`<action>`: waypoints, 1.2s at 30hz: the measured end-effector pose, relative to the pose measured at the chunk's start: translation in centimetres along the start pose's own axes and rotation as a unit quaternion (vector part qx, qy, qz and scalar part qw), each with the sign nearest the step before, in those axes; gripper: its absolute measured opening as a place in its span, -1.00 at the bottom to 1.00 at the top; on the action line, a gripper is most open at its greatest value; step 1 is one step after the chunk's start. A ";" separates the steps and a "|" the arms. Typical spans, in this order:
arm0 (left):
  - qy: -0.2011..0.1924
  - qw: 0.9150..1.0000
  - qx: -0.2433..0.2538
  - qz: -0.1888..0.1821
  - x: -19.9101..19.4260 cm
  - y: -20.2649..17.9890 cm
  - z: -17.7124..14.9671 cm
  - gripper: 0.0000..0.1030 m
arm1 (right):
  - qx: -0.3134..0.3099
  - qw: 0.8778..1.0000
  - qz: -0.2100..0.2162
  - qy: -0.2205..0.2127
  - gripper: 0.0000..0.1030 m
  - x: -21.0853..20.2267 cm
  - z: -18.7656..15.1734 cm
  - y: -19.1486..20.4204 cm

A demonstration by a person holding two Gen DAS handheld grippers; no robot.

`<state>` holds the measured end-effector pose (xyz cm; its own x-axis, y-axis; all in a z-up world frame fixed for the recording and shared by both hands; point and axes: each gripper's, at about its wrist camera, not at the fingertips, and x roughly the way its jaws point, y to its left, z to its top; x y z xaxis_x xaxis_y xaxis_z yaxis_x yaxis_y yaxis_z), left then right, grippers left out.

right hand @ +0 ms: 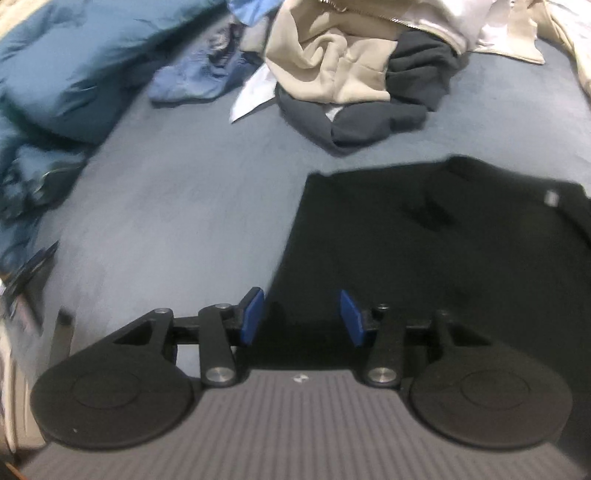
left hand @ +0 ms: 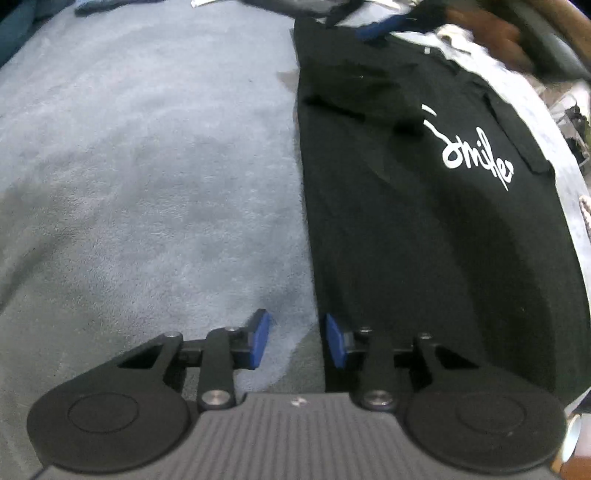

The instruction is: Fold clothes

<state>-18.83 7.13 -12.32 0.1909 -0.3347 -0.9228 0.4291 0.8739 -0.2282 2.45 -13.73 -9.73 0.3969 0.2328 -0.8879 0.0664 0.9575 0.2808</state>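
Note:
A black T-shirt [left hand: 424, 229] with white script lettering [left hand: 476, 151] lies flat on the grey-blue bed cover [left hand: 147, 184], partly folded along its left side. My left gripper [left hand: 297, 339] is open and empty, just above the shirt's near left edge. In the right wrist view the same black shirt [right hand: 424, 240] lies spread out. My right gripper [right hand: 301, 317] is open and empty, over the shirt's near left corner. The other gripper [left hand: 380, 27] shows blurred at the shirt's far end.
A pile of unfolded clothes, beige [right hand: 332, 62], dark grey [right hand: 369, 118] and blue [right hand: 192, 77], lies beyond the shirt. A teal duvet [right hand: 74, 74] is bunched at the left. Bare bed cover [right hand: 184, 206] lies left of the shirt.

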 end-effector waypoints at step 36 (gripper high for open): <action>-0.059 0.982 0.088 -0.153 -8.6 -8.2 -8.9 -0.96 | 0.029 0.996 -0.073 -0.031 -0.90 -1.4 2.9 -1.3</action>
<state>-31.82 6.00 -5.32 0.1254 -0.6206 -0.7741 0.6264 0.6545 -0.4233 4.50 -15.80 -7.79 0.4346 0.0798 -0.8971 0.1800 0.9683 0.1734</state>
